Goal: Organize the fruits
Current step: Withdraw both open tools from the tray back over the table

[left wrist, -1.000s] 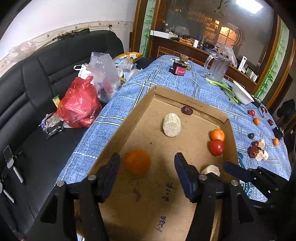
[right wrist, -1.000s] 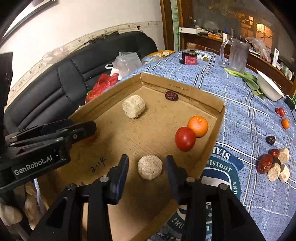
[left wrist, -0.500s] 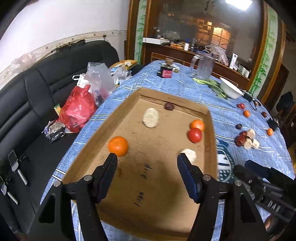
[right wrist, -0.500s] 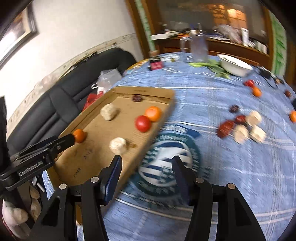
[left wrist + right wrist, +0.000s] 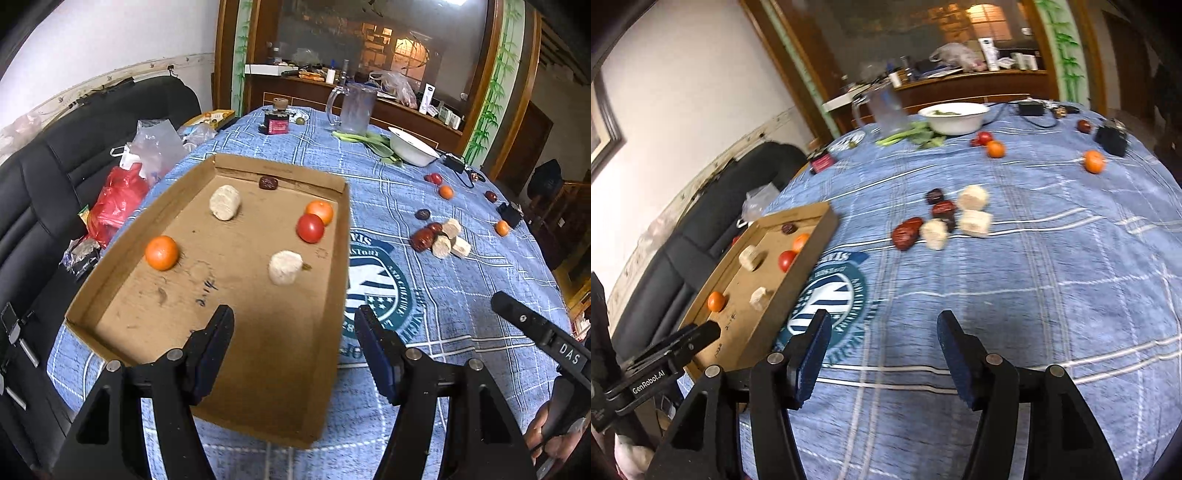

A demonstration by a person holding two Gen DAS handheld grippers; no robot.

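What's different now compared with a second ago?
The right hand-held gripper, its jaws just opening, left the pale chunk lying in the cardboard tray and swung out over the blue tablecloth. The left hand-held gripper backed away from the orange. The tray's contents stayed put.

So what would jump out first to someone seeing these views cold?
The shallow brown cardboard tray on the blue checked tablecloth, holding oranges, a red tomato and pale chunks. To its right on the cloth lies a cluster of dark red dates and pale chunks. Both grippers hover open and empty.
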